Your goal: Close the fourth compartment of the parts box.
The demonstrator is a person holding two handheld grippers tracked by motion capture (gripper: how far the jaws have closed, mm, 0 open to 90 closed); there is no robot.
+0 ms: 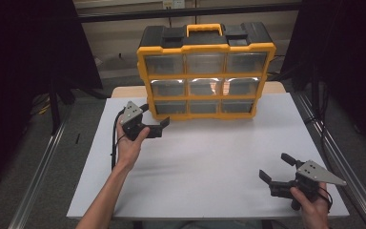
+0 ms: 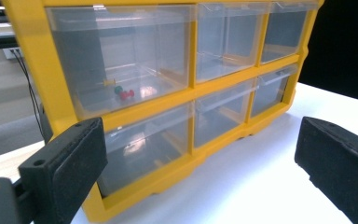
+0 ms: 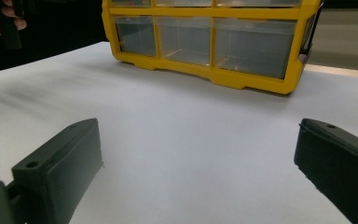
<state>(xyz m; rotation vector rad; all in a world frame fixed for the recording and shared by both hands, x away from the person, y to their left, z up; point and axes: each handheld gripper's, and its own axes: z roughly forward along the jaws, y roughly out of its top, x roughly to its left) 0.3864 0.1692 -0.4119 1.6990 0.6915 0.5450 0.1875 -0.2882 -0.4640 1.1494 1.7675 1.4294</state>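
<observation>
White-covered rectangular worktop [image 1: 209, 162] with a pale wooden edge at the far side, grey carpeted floor [image 1: 52, 157], metal floor rails [image 1: 38, 176] on both sides, black curtains [image 1: 24, 57] flanking, beige wall panel [image 1: 124, 19] behind, dim room.

The small coloured bits [image 2: 121, 91] inside the organizer's [image 2: 32, 60] lower-left clear drawer are too small to identify.
</observation>
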